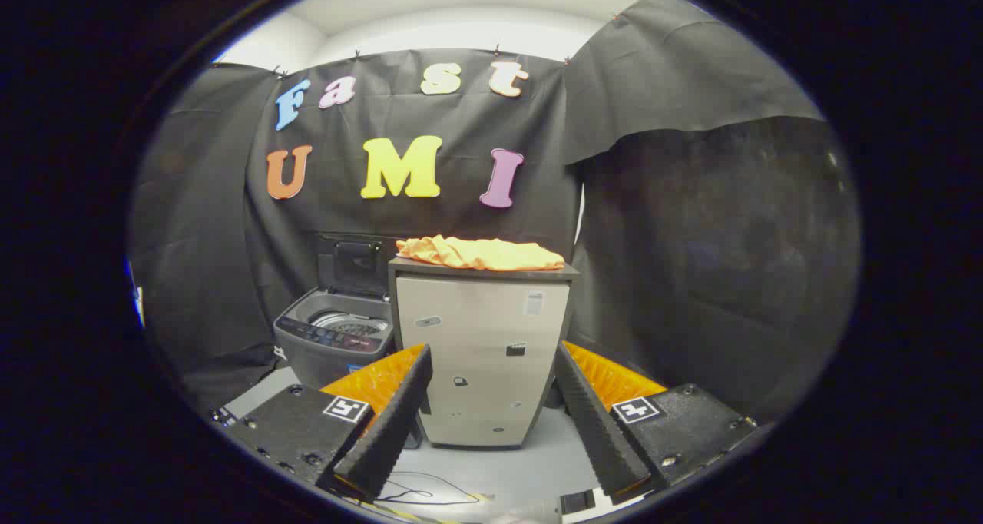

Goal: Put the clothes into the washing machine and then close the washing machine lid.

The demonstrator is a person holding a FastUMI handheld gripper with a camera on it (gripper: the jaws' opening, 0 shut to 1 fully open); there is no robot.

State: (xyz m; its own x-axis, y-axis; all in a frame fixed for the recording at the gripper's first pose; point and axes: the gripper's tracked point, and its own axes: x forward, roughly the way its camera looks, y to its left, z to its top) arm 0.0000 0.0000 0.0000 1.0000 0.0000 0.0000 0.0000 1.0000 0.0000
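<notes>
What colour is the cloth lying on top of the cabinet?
Orange. The cloth lies on the cabinet, seen in the gripper view, well beyond the open gripper.

Orange clothes (480,253) atop cabinet (484,355); washing machine (335,339) lid open.

Orange clothes (480,253) heaped atop small cabinet (480,355), w/ washing machine (334,343) on floor (491,470) beside.

One orange garment (479,253), one washing machine (335,339), one cabinet (482,355).
</notes>
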